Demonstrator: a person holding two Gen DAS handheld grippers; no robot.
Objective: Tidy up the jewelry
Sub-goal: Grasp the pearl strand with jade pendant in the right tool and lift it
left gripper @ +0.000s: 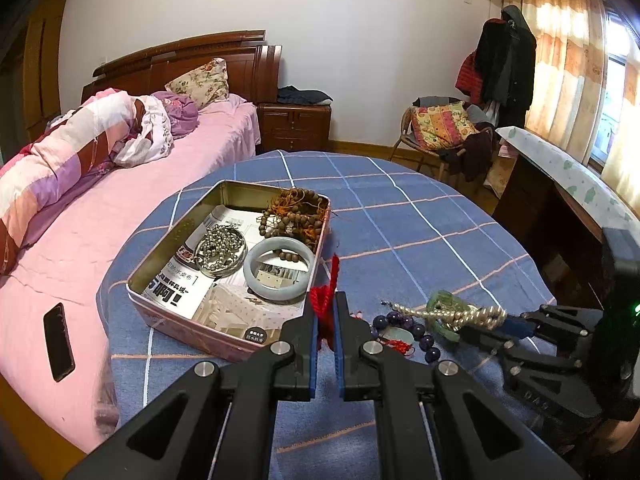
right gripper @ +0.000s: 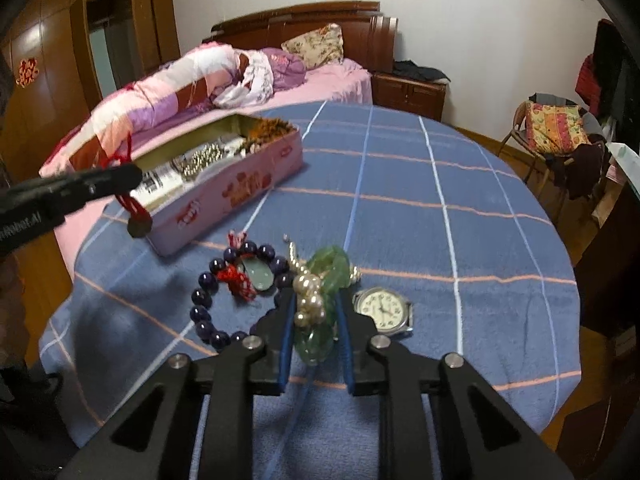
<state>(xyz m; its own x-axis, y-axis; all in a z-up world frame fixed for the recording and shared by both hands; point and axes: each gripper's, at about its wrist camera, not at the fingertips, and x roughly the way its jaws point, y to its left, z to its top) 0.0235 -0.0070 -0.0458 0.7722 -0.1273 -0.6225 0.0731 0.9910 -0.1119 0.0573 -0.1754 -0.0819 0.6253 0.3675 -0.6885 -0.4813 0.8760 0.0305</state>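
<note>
Left hand-held gripper pinches red cord beside tin's rim.

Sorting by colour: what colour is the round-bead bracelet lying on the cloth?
Dark purple bead bracelet, seen best in the right wrist view.

Left gripper: matte black angular linkage arms, triangular cutouts, round silver pivot screws, blue pads lining inner finger faces. Partial white lettering on its side, seen from right wrist view. Right gripper: same black build, silver screws, blue pads; green indicator light on body, embossed letters on arm.
</note>
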